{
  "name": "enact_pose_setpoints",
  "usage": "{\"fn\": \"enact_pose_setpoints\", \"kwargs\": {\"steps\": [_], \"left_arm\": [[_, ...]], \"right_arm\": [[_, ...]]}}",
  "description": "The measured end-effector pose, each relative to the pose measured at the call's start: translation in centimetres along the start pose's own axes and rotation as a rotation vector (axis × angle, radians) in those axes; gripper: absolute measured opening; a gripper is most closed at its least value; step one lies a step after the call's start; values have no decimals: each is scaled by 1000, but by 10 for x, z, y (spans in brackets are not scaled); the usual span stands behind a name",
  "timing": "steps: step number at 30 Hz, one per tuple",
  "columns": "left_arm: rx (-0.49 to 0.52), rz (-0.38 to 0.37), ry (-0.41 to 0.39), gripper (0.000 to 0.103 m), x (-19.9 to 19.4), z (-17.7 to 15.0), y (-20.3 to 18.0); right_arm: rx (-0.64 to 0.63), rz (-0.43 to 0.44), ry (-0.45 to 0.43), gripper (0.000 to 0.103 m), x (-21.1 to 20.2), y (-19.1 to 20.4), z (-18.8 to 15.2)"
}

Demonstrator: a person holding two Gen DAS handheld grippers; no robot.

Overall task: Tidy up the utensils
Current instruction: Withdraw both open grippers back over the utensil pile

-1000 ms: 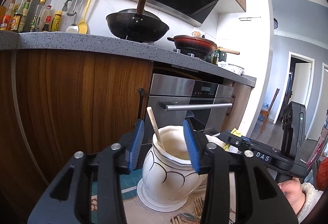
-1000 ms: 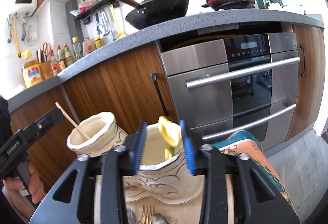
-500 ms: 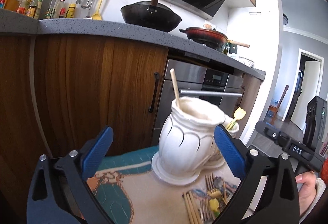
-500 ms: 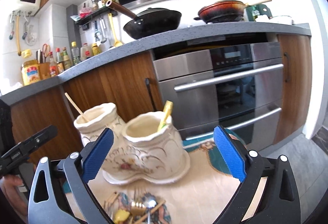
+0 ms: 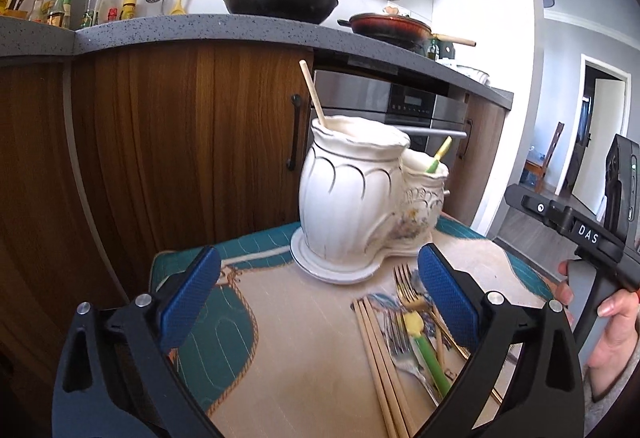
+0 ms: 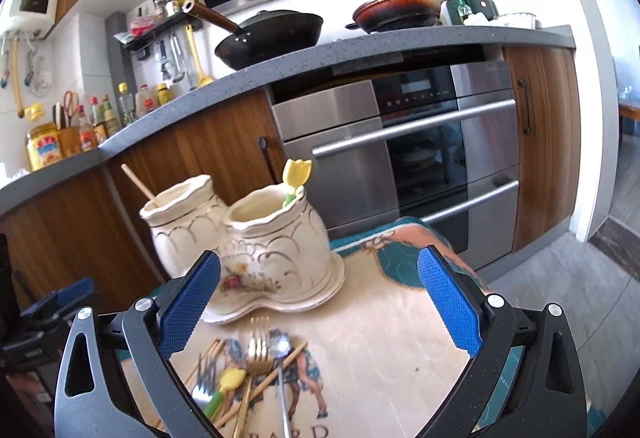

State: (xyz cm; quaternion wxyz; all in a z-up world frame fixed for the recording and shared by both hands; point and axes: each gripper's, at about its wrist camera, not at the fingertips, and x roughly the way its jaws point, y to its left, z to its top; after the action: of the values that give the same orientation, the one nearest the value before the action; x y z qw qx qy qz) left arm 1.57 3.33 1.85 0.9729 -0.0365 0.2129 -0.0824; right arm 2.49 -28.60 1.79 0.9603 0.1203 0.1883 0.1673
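— Nearest the left tongs (image 5: 320, 296), what lies on the surface (image 5: 288, 338)?

— A loose pile of utensils on the patterned cloth: a bundle of wooden chopsticks (image 5: 380, 354), a gold fork (image 5: 406, 288), a silver fork (image 5: 398, 342) and a green-handled utensil with a yellow tulip end (image 5: 426, 346). They sit just beside the right blue pad, low and to the right of the gap. The left tongs are spread wide and hold nothing.

— And the right tongs (image 6: 320, 296)?

— Also spread wide, nothing in them. The same pile lies below and slightly left of their gap, with a silver spoon (image 6: 280, 352) crossing the gold fork (image 6: 256, 348).

— What stands beyond the pile?

— A white ceramic double-jar holder (image 5: 352, 197) on its own base. The taller jar has one chopstick (image 5: 312, 93) leaning out; the lower jar has a yellow tulip-ended utensil (image 6: 295, 173). The holder stands between the tongs and the cabinets.

— Farther back?

— Wood cabinet doors (image 5: 180, 141), a steel oven (image 6: 420, 157), then the grey counter (image 6: 360, 45) with a black wok (image 6: 272, 33) and a red-brown pan (image 6: 400, 7). The person's right hand (image 5: 612, 326) shows at the edge of the left view.
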Motion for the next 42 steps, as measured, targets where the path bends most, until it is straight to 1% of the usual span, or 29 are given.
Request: {"fn": "enact_pose_setpoints", "kwargs": {"steps": [2,4,7,9,12,13,17,21,24,26,28,33,38,42], "left_arm": [[-7,-16,33,97,0,-4,-1],[-11,-24,59,97,1,-8,-3],[10,-12,91,97,1,-15,-8],[24,-10,118,97,3,-19,-11],[40,-5,164,97,7,-26,-14],[49,0,190,97,9,-29,-16],[73,1,266,97,14,-38,-18],[67,9,311,97,17,-45,-17],[41,7,333,97,17,-48,-12],[29,8,348,97,19,-50,-9],[24,14,364,97,21,-51,-8],[26,11,388,97,24,-53,-8],[29,11,406,97,28,-56,-8],[30,3,402,92,28,-54,-8]], "right_arm": [[5,19,11,98,-4,-1,-4],[3,16,16,98,-8,-1,-7],[5,19,21,98,-13,-2,-11],[21,51,19,98,-17,-3,-13],[5,41,24,98,-19,-2,-15],[1,38,28,98,-18,-2,-15],[-29,-3,74,98,-11,0,-19],[-46,3,110,98,-7,0,-21],[-99,-19,134,98,-4,6,-24],[-117,-4,154,98,-2,9,-26],[-118,25,183,98,1,10,-28],[-118,50,242,98,9,12,-34],[-145,34,267,98,14,15,-39],[-146,39,286,98,18,15,-41]]}}
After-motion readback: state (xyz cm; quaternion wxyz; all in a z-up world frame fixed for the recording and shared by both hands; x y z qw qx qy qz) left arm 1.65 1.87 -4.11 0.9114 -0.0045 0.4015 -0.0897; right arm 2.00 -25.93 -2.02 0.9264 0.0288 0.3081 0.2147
